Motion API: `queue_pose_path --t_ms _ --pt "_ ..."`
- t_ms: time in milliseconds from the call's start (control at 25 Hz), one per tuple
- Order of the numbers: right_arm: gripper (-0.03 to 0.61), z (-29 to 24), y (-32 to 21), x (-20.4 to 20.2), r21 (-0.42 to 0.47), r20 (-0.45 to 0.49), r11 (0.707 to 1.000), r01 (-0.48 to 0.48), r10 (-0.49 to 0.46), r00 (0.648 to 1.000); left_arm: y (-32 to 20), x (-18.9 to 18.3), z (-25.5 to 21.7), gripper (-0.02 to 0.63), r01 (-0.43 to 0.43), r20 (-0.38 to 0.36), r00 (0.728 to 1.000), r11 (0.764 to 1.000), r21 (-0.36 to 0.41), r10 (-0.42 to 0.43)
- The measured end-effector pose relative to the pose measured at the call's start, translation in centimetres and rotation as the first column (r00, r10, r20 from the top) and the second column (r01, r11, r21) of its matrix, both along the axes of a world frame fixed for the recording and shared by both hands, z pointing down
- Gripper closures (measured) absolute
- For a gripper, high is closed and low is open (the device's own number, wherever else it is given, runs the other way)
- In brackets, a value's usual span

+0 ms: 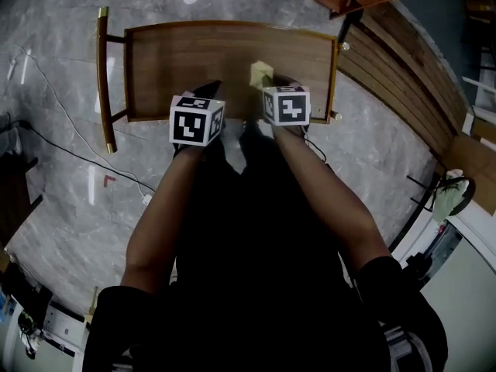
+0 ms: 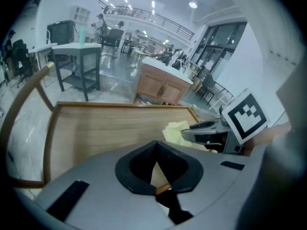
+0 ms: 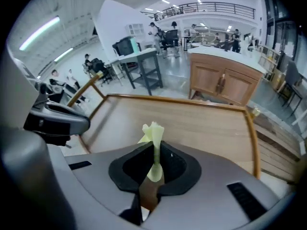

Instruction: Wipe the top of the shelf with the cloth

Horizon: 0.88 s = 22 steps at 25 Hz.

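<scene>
The person's arms (image 1: 155, 231) are reaching out & down, nearest of all, each one carrying a tool. Under them the shelf (image 1: 178, 68) is standing on the grey floor (image 1: 62, 130), its brown wood top looking bare, w/ a thin rail (image 1: 102, 76) running along the side. The R gripper (image 3: 152, 178) is pinching the cloth (image 3: 152, 133): its jaws are squeezing tight on a yellow fold that is sticking up between them. The rest of the cloth is lying on the top near the front edge, over to the right. Prob it's being held low like this so the cloth is pressing on the wood, ready for rubbing. The L gripper (image 2: 160, 189) is hovering just beside, over the front edge, jaws pulled together w/ nothing in them, prob keeping out of the way. I think most of the top is waiting to be wiped
</scene>
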State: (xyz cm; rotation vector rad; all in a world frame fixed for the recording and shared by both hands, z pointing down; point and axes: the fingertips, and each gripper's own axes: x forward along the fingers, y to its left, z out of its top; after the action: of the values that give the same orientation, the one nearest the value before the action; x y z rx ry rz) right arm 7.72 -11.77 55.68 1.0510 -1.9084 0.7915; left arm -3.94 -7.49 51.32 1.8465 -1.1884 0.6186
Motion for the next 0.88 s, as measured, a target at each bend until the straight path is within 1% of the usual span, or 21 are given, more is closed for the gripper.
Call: queue_pose_path --t_ms 80,200,320,440,560,640,760,880 --pt "0.538 -0.1 1.8 -6.0 -0.019 0.079 0.998 0.067 -0.065 0.995 1.2 -4.2 -0.4 0.604 0.041 0.03 0.999 0.999 -0.002 -0.041" --pt "0.538 0.6 4.8 -14.3 -0.065 0.192 0.987 0.146 -0.132 0.972 3.0 -10.4 -1.0 0.604 0.102 0.075 0.992 0.995 -0.007 -0.101" --pt "0.538 1.4 8.0 -21.6 -0.112 0.283 0.971 0.211 -0.172 0.944 5.2 -15.8 -1.7 0.604 0.156 0.112 0.982 0.988 -0.008 -0.154" --pt "0.538 2.3 10.8 -27.7 -0.133 0.352 0.954 0.269 -0.208 0.913 7.3 -19.9 -2.4 0.604 0.19 0.147 0.972 0.982 -0.012 -0.186" --pt "0.538 3.8 12.5 -31.5 -0.146 0.375 0.945 0.293 -0.222 0.9 8.8 -22.2 -2.6 0.604 0.209 0.169 0.964 0.978 -0.016 -0.204" --pt "0.538 4.9 12.5 -33.3 -0.13 0.368 0.945 0.299 -0.234 0.9 9.6 -23.2 -2.4 0.604 0.212 0.186 0.961 0.977 -0.019 -0.205" --pt "0.538 5.9 12.7 -34.9 -0.131 0.346 0.945 0.301 -0.241 0.907 10.7 -24.1 -2.1 0.604 0.215 0.191 0.96 0.976 -0.029 -0.206" --pt "0.538 6.3 12.7 -35.6 -0.12 0.297 0.936 0.331 -0.285 0.911 11.3 -24.3 -1.8 0.604 0.217 0.183 0.961 0.976 -0.035 -0.207"
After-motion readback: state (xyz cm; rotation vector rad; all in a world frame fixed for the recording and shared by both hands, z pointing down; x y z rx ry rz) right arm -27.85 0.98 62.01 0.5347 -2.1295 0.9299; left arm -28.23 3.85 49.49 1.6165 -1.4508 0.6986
